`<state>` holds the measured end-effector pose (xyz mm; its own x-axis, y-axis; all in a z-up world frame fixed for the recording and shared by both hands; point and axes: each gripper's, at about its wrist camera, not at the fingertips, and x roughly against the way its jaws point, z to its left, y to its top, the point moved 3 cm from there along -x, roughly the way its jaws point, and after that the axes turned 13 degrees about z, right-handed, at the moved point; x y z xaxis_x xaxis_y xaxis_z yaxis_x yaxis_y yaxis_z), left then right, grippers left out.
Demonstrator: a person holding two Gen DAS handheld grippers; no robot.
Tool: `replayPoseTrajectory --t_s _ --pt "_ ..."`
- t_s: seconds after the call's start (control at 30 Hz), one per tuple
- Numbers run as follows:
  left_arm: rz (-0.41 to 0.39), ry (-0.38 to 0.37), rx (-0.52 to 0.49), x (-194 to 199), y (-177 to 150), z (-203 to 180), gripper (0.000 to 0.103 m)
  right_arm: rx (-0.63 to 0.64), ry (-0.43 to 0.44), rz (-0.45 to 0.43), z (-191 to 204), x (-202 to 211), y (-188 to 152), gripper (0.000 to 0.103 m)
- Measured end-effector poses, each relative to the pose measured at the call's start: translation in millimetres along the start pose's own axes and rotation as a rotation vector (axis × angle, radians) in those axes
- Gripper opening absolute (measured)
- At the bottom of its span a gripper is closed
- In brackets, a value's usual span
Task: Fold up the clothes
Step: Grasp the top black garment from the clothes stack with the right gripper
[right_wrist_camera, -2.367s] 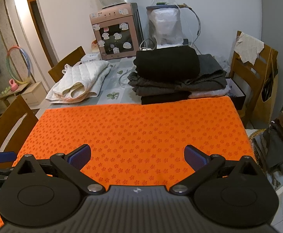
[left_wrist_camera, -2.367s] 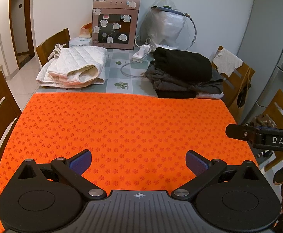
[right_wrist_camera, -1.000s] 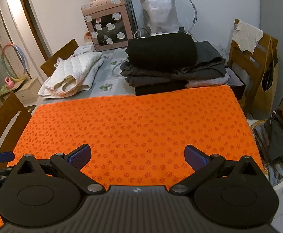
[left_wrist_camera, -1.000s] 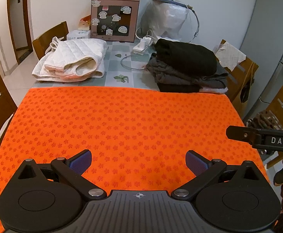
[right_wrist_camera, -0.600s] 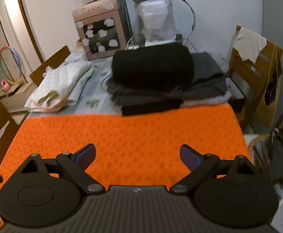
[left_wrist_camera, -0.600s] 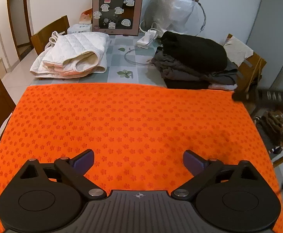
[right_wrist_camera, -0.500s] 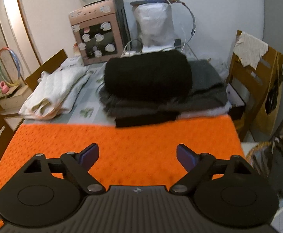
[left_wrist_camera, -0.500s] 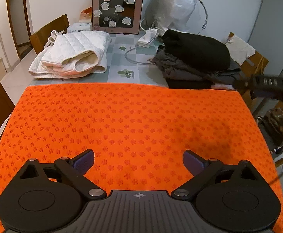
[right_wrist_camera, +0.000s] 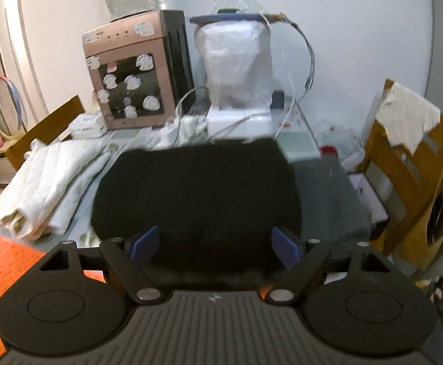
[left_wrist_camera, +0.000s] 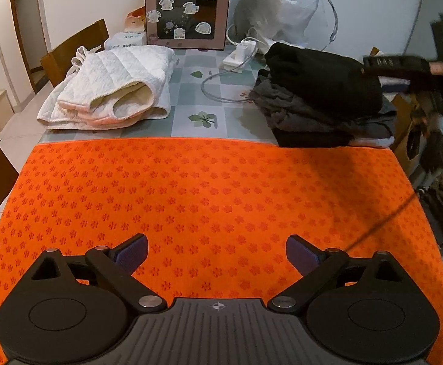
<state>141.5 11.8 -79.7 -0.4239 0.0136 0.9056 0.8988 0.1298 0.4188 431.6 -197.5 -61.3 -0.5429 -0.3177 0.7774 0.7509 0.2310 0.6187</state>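
An orange flower-print mat (left_wrist_camera: 206, 182) covers the near table. My left gripper (left_wrist_camera: 215, 252) hovers open over it with nothing between its blue pads. Behind the mat at the right lies a pile of folded dark clothes, a black garment (left_wrist_camera: 324, 79) on top of grey ones (left_wrist_camera: 297, 112). My right gripper (right_wrist_camera: 215, 243) is right over the black garment (right_wrist_camera: 197, 194). Its jaws are closing, the cloth lies between and under the pads, and no pinch shows. A blurred finger (left_wrist_camera: 385, 64) of it crosses the pile in the left wrist view. A white quilted garment (left_wrist_camera: 115, 85) lies folded at the back left.
A pink stickered cabinet (left_wrist_camera: 188, 9) and a plastic-wrapped appliance (right_wrist_camera: 236, 60) stand against the wall. A power strip with cable (left_wrist_camera: 239, 54) lies between the piles. Wooden chairs stand at the left (left_wrist_camera: 75, 48) and right (right_wrist_camera: 403, 167) of the table.
My right gripper has swept forward from the mat's near edge to the dark pile, and its jaws have narrowed. The left gripper crept forward a little, still open.
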Motion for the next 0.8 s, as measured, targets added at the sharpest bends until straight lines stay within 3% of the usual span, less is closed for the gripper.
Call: replayPoseTrajectory --t_s 0.1,0.17,0.3,0.33,0.6,0.8 --pt "0.003 0.010 0.011 -2 1 3 0.098 -0.010 -0.035 -0.009 -10 -12 22 0.085" --pt "0.003 0.015 0.019 -2 1 6 0.098 -0.024 -0.044 0.010 -18 -20 28 0.078" --pt "0.001 0.025 0.032 -1 1 10 0.095 -0.050 -0.018 0.029 -30 -27 34 0.021" --pt "-0.003 0.028 0.033 1 0 10 0.095 -0.055 0.007 0.026 -31 -24 33 0.016" --pt "-0.056 0.051 0.050 23 -5 16 0.091 0.074 0.163 -0.053 14 53 -1 0.011" --pt "-0.106 0.074 0.079 47 -16 30 0.090 0.113 0.308 -0.026 60 121 -65 0.010"
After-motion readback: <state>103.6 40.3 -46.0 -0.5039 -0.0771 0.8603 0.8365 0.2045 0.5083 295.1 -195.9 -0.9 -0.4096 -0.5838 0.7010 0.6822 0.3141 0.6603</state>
